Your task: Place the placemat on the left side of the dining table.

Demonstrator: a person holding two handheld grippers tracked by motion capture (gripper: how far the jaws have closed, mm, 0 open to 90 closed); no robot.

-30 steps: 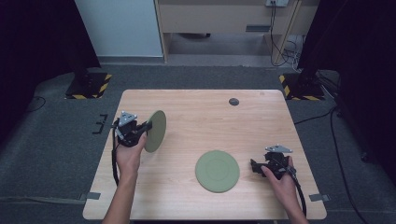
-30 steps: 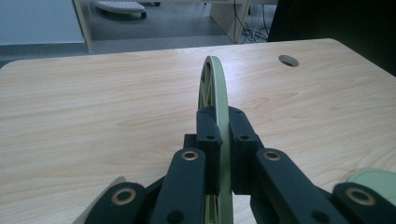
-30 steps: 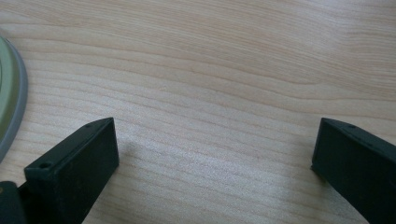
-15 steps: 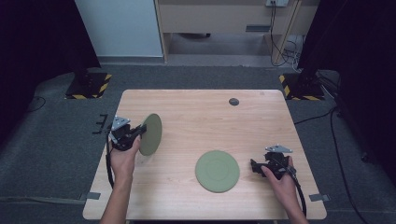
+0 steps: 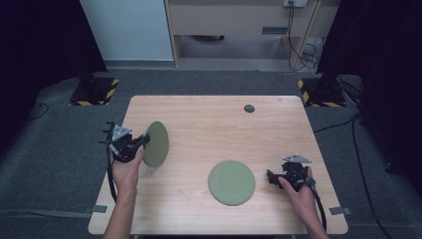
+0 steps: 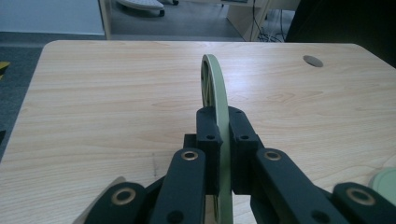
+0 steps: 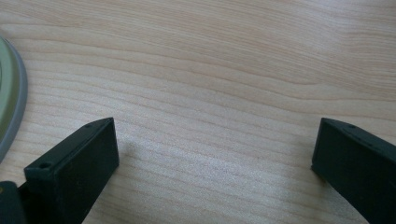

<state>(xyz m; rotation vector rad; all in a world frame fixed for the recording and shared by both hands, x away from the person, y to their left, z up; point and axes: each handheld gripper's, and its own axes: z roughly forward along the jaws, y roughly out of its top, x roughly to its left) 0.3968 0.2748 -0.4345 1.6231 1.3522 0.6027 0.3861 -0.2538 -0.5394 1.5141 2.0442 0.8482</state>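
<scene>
My left gripper (image 5: 143,143) is shut on the rim of a green plate (image 5: 157,143), held on edge above the left part of the table. In the left gripper view the plate (image 6: 215,88) stands upright between the two black pads (image 6: 208,135). A second green plate (image 5: 231,182) lies flat on the table, right of the middle and near the front. My right gripper (image 5: 271,178) rests low at that plate's right side, open, with bare wood between its jaws. The right gripper view catches the flat plate's rim (image 7: 11,105) at the far left, beside the gripper (image 7: 215,154).
The wooden table (image 5: 214,124) has a small dark round cap (image 5: 249,108) near its back edge. Dark stands with yellow-black striped feet (image 5: 94,92) sit on the grey floor behind both back corners. Cables run at the right of the table.
My left hand has carried the held plate leftward and slightly toward the table's front. The right hand and the flat plate have stayed put.
</scene>
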